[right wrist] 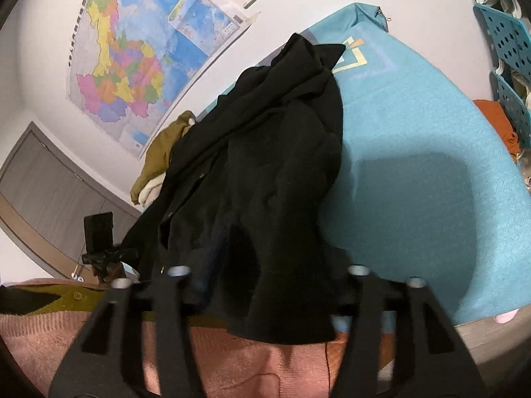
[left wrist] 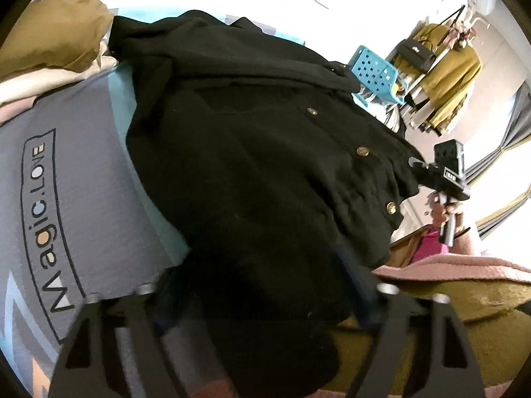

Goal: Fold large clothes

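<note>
A large black coat point(left wrist: 252, 152) with gold buttons point(left wrist: 362, 151) lies crumpled on the table's teal and grey cloth point(left wrist: 66, 172). In the right wrist view the coat point(right wrist: 265, 172) runs away from me over the teal cloth point(right wrist: 415, 165). My left gripper point(left wrist: 265, 288) stands open at the coat's near hem, with black fabric lying loose between its fingers. My right gripper point(right wrist: 268, 272) is open at another stretch of hem, which drapes down between its fingers. Each view shows the other gripper at the coat's edge: the right gripper point(left wrist: 416, 164) and the left gripper point(right wrist: 124, 253).
Mustard and cream clothes point(left wrist: 56, 33) are piled at the table's far left. A blue perforated shelf point(left wrist: 375, 73) and a rack of mustard garments point(left wrist: 444, 66) stand beyond the table. Pink knit fabric point(right wrist: 232, 364) and an olive garment point(left wrist: 448, 301) lie close below the grippers. A map point(right wrist: 132, 66) hangs on the wall.
</note>
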Demonstrator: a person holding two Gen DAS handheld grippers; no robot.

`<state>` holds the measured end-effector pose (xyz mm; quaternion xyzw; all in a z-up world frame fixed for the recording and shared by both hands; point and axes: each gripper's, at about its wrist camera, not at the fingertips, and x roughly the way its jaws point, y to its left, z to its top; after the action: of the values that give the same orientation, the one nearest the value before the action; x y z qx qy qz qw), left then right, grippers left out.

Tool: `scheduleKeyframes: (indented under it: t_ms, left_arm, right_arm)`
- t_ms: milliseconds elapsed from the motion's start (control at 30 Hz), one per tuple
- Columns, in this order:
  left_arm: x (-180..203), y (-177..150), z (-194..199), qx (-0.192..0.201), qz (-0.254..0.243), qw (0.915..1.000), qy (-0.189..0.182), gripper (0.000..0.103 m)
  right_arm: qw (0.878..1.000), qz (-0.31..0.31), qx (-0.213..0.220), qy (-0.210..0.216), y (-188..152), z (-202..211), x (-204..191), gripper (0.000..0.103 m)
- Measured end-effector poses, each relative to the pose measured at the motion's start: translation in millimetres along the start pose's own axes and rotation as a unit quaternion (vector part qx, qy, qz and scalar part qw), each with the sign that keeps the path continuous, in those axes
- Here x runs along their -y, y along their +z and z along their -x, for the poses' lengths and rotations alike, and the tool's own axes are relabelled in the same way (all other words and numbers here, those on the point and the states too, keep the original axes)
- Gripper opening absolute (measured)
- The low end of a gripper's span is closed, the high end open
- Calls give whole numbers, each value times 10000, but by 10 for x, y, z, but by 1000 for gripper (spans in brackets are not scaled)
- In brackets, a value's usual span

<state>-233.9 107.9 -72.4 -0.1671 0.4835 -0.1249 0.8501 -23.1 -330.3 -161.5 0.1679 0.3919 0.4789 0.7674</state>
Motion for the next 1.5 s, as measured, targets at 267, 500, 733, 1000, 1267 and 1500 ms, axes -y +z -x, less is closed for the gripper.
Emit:
scheduleKeyframes:
  t_ms: [267, 500, 733, 1000, 1267, 1500]
  left_arm:
    - [-27, 117, 251, 496, 495, 9975, -38, 5]
    - [-31, 264, 471, 893, 692, 9933, -236, 5]
    - [-71, 502, 612, 1069, 794, 9908, -242, 5]
    - [-144, 914, 722, 1248, 814, 9886, -231, 5]
    - [-391, 1587, 767, 1123, 1012, 9885, -31, 5]
    - [-910, 2250, 490, 692, 1662, 9836, 96, 6]
  right_arm:
    - [9968, 284, 676, 315, 130, 262, -322, 6]
    - [9911, 462, 1159, 475, 424, 415, -531, 4]
    - [9864, 507, 1402, 697, 821, 356, -629, 4]
    - [9840, 468, 1535, 777, 1361, 284, -692, 4]
    - [9838, 135, 1587, 824, 2115, 13, -675, 4]
    - [9910, -365, 1250, 324, 2797, -582, -401, 4]
